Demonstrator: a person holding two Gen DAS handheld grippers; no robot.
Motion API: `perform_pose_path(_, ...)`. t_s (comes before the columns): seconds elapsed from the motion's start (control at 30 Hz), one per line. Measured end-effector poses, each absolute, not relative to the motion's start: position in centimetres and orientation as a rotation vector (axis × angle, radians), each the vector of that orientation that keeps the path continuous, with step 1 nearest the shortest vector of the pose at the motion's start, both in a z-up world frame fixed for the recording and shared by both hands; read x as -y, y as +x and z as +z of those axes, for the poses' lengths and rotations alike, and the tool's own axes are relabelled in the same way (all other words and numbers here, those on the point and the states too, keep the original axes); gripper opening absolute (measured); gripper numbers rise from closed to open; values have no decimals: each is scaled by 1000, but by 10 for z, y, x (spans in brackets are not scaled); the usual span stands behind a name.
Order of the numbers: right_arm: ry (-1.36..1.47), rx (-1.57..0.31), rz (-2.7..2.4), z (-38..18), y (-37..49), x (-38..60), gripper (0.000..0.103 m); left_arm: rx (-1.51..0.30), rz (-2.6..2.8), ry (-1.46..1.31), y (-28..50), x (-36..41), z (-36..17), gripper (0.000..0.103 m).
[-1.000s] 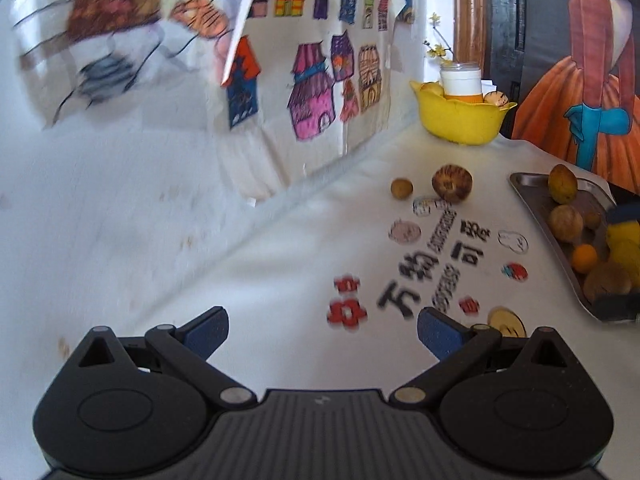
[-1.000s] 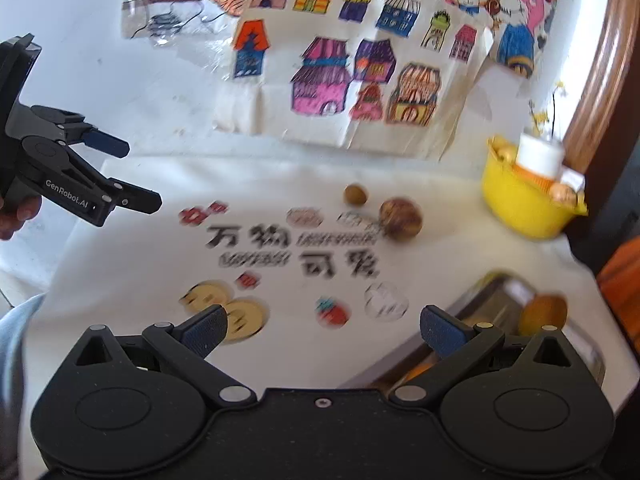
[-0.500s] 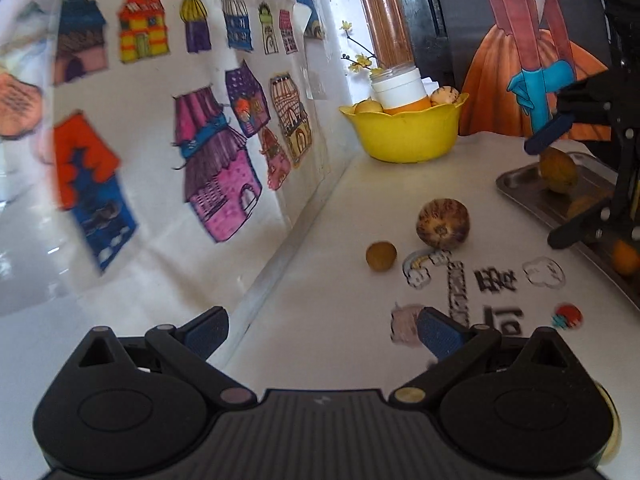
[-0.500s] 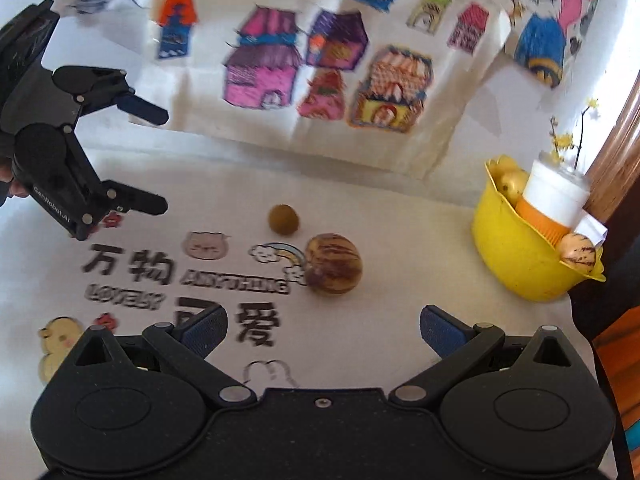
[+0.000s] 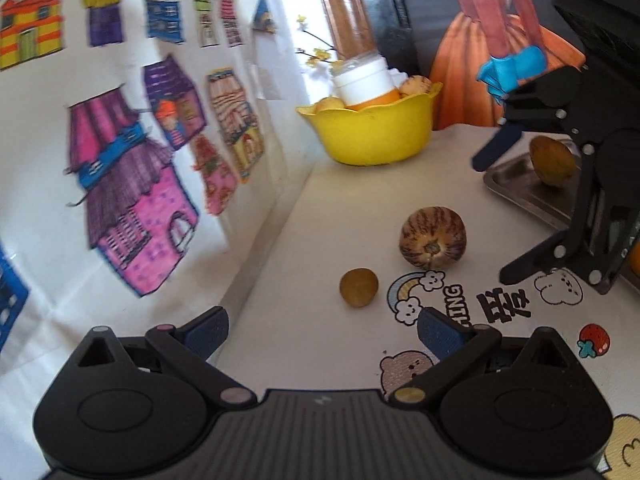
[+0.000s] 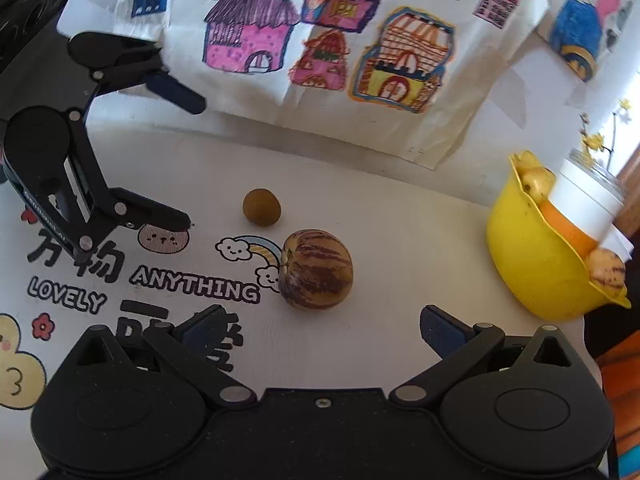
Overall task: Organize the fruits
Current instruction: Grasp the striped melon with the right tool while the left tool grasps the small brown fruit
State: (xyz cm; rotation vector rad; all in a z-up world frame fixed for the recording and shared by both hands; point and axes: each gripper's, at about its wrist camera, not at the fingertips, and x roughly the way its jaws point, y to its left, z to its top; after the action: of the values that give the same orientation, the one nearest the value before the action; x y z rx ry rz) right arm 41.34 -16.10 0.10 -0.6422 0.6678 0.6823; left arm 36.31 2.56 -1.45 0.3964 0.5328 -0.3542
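Note:
A striped brown round fruit (image 5: pixel 433 237) and a small brown fruit (image 5: pixel 358 287) lie on the white printed cloth; both also show in the right wrist view, the striped fruit (image 6: pixel 316 269) just ahead of my right gripper and the small fruit (image 6: pixel 261 206) farther off. My left gripper (image 5: pixel 322 328) is open and empty, close to the small fruit. My right gripper (image 6: pixel 316 326) is open and empty. Each gripper shows in the other's view: the right gripper (image 5: pixel 500 218) and the left gripper (image 6: pixel 188 160).
A yellow bowl (image 5: pixel 376 136) with fruit and a white-lidded jar (image 5: pixel 366 80) stands at the back; it also shows in the right wrist view (image 6: pixel 532 264). A metal tray (image 5: pixel 528 192) holding a yellow-brown fruit (image 5: pixel 552 156) lies at the right. A wall with house drawings (image 5: pixel 132 184) borders the table.
Both grippers have moved forward toward the two loose fruits, which now look larger and nearer. Both stay open and empty.

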Motion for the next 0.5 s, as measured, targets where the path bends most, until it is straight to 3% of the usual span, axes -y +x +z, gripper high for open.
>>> perform_pose_path(0.33, -662, -671, 685, -13, 431, 153, 95, -520, -403, 372, 385, -20, -17, 102)
perform_pose_path(0.5, -666, -664, 695, -17, 437, 151, 89, -533, -421, 360, 392, -17, -21, 95)
